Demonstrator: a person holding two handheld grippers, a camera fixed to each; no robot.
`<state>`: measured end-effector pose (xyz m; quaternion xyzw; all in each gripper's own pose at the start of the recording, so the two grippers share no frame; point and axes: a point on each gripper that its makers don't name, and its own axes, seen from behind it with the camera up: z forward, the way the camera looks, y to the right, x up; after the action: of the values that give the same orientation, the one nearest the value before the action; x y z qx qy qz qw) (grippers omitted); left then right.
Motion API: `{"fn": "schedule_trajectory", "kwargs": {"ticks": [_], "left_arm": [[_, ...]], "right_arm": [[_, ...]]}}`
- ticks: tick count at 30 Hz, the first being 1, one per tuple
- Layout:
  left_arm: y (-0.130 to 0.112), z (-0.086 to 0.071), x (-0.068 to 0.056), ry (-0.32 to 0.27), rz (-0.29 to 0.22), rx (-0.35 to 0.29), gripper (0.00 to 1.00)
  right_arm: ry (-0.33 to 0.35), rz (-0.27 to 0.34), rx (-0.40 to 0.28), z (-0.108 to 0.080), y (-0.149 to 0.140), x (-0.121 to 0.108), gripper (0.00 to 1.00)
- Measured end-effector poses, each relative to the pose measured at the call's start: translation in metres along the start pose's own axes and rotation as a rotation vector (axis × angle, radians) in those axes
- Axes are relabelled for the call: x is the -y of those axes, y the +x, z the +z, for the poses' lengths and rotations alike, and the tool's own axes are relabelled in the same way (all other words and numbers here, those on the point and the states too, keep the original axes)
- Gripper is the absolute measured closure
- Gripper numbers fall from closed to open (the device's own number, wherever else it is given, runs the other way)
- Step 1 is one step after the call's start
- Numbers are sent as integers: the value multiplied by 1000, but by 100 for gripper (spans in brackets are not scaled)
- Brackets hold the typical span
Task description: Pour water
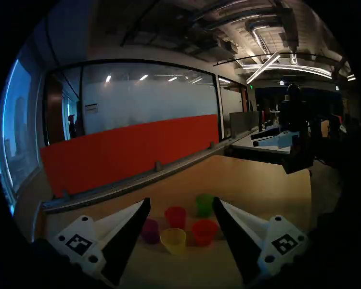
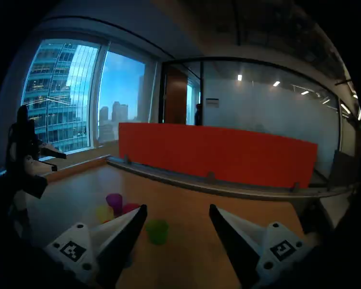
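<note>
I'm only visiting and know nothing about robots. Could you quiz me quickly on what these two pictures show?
1. True or false: the left gripper is holding a cup.
2. How many cups stand on the table in the left gripper view? A) three B) five C) seven
3. Fill in: the cup farthest from that camera is ____.

Key
1. False. It is open and empty, and so is the right gripper.
2. B: purple cup, red cup, green cup, orange cup, yellow cup.
3. Green.
</note>
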<state>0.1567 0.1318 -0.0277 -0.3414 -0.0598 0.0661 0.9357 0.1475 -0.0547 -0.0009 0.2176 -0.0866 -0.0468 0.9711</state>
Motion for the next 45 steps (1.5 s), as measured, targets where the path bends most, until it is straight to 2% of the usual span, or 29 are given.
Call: {"fn": "schedule_trajectory", "kwargs": {"ticks": [14, 30, 45], "left_arm": [[-29, 15, -21, -60, -2, 46, 4], [-43, 23, -25, -79, -12, 66, 4], [-55, 30, -44, -135, 2, 87, 4]], "right_arm": [[-1, -1, 32, 9, -17, -1, 0], [-9, 8, 47, 14, -28, -5, 0], [-13, 3, 60, 19, -34, -7, 0]]}}
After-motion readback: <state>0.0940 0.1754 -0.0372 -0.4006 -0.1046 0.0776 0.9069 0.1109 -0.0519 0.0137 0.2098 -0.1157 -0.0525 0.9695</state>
